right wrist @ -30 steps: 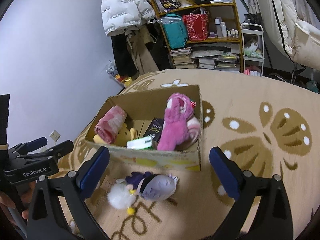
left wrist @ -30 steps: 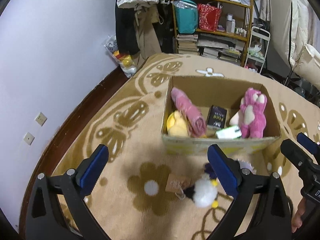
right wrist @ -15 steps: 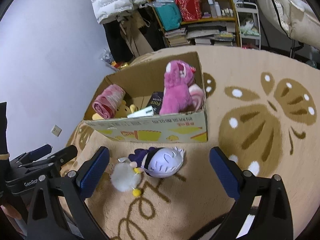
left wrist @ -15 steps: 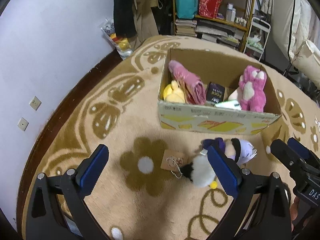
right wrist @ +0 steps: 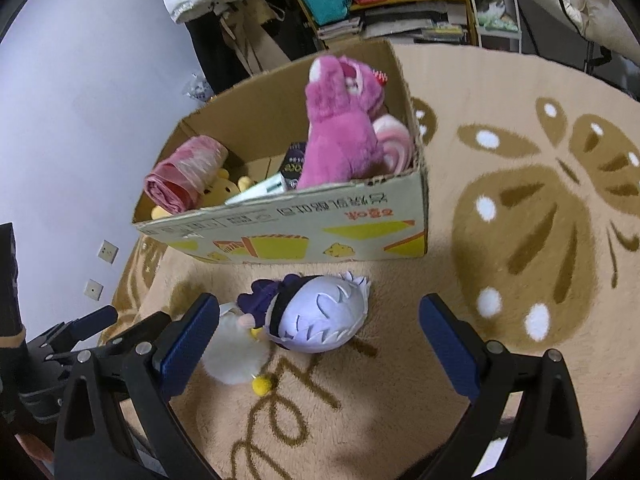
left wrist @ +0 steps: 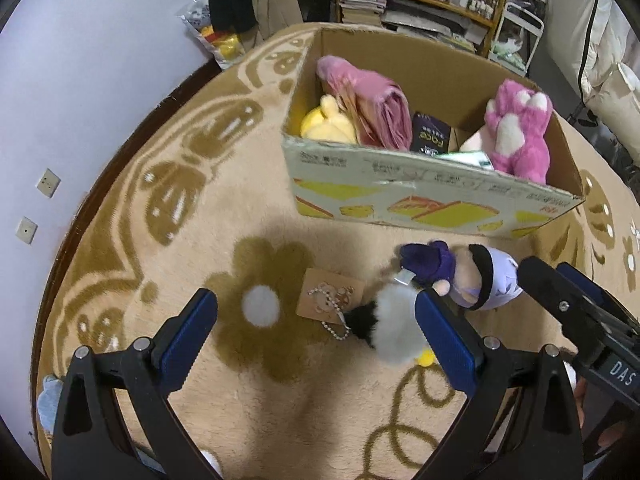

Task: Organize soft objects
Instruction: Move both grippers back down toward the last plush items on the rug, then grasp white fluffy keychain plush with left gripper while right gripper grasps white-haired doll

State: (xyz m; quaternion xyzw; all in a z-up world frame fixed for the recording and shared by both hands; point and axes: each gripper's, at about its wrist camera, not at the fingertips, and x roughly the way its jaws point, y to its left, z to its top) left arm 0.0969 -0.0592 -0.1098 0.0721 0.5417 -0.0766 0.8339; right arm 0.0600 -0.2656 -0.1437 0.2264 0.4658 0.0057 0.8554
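1. Currently both grippers hover over the rug (right wrist: 500, 160), empty; the left gripper (left wrist: 316, 328) and the right gripper (right wrist: 318, 328) each have fingers spread wide, nothing pinched.
2. Task items on the floor: the purple plush doll (right wrist: 316, 316) lies on its side just in front of the cardboard box (right wrist: 304, 236), touching the white fluffy keychain (right wrist: 234, 356), whose bead chain runs to a brown card tag (left wrist: 330, 292).
3. Right fingers straddle the doll, probably lined up for a grasp on its head; the left gripper sits over the keychain side.
4. Box already holds the pink bear (right wrist: 340, 132) upright at its right end, the rolled pink cloth (right wrist: 184, 176) and yellow plush (left wrist: 328, 124) at the left end, plus a dark packet (left wrist: 430, 138) in the middle.
5. Open room: a gap in the box middle looks free for dropping toys; the front wall must be cleared on the lift.
6. Grippers are near each other, so collision is a risk; the chain could snag.
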